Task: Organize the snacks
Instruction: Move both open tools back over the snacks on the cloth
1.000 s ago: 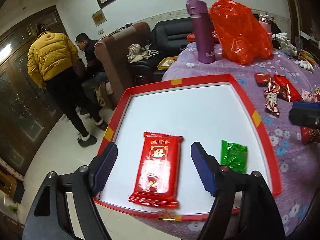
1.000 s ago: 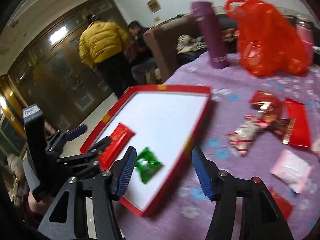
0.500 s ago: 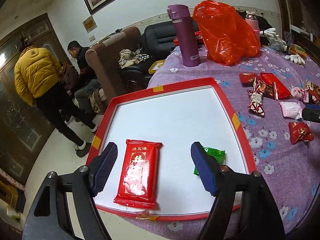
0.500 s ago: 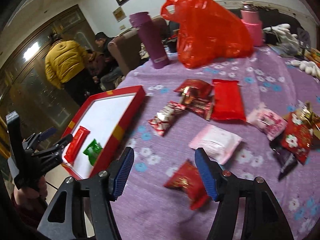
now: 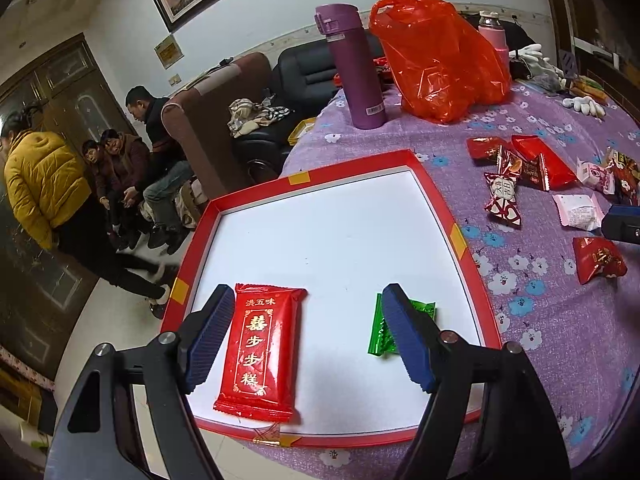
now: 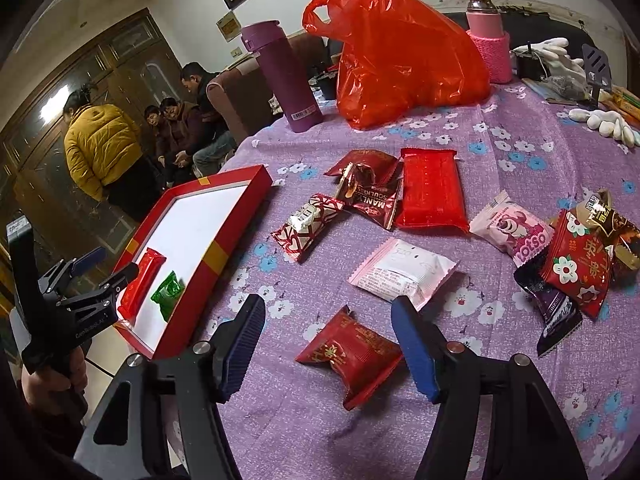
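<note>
Right hand-held gripper [image 6: 328,344] hovers wide open over a red candy [image 6: 350,356] on the desk [image 6: 520,152], left hand-held gripper [image 5: 308,336] also empty; only two snacks lie in the red tray [image 5: 440,208], many remain outside.

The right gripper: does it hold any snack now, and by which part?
Nothing is held. The right gripper is open above the small red snack packet on the purple cloth.
</note>
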`<state>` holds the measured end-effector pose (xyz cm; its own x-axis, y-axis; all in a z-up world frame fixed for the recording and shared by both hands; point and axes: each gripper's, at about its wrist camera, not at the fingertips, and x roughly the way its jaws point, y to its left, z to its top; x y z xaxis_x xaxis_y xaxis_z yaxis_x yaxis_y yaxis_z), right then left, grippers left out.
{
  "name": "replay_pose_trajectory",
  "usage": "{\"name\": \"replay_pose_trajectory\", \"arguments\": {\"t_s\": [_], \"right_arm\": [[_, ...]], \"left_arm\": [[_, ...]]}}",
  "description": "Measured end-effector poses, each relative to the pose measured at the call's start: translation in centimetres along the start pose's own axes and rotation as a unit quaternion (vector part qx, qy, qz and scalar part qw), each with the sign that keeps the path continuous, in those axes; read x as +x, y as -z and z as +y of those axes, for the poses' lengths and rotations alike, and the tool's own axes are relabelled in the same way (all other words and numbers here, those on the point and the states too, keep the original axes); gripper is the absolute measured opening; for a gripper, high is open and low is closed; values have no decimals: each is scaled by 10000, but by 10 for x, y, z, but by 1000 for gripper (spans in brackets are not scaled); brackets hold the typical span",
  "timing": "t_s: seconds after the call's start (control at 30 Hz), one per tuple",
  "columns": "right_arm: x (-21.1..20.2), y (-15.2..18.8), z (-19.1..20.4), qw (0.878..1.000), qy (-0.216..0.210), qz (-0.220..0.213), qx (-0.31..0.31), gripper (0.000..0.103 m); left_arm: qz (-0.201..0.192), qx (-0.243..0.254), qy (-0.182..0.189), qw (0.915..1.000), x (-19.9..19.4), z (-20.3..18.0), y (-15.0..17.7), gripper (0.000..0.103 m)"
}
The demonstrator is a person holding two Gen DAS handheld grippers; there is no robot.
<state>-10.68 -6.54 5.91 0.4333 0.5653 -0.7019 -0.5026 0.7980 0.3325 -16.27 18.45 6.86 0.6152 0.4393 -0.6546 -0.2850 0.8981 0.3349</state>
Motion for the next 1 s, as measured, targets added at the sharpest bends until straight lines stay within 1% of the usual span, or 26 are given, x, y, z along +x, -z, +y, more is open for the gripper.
{"name": "replay_pose_trajectory", "arguments": {"t_s": [0.47, 0.5, 0.6, 0.67, 0.8, 0.87, 1.0], "right_arm": [[4, 1, -7, 9999, 60, 55, -70, 69], [4, 1, -9, 9999, 73, 62, -72, 71], [6, 3, -15, 9998, 134, 107, -67, 73], [12, 5, -21, 9995, 186, 254, -33, 75], [22, 8, -25, 9986, 274, 443, -5, 75], [24, 10, -23, 9984, 248, 492, -88, 75], [28, 14, -11, 9965, 299, 567, -531, 76]], "left_arm": [[81, 145, 32, 9999, 8, -11, -5, 76], [81, 200, 49, 9998, 9, -15, -7, 76], [46, 349, 126, 9993, 10, -26, -12, 76], [25, 447, 203, 9988, 10, -35, -17, 76], [-25, 728, 304, 9969, 13, -57, -29, 76], [-33, 844, 417, 9956, 13, -68, -36, 76], [-73, 983, 572, 9935, 11, -83, -43, 76]]}}
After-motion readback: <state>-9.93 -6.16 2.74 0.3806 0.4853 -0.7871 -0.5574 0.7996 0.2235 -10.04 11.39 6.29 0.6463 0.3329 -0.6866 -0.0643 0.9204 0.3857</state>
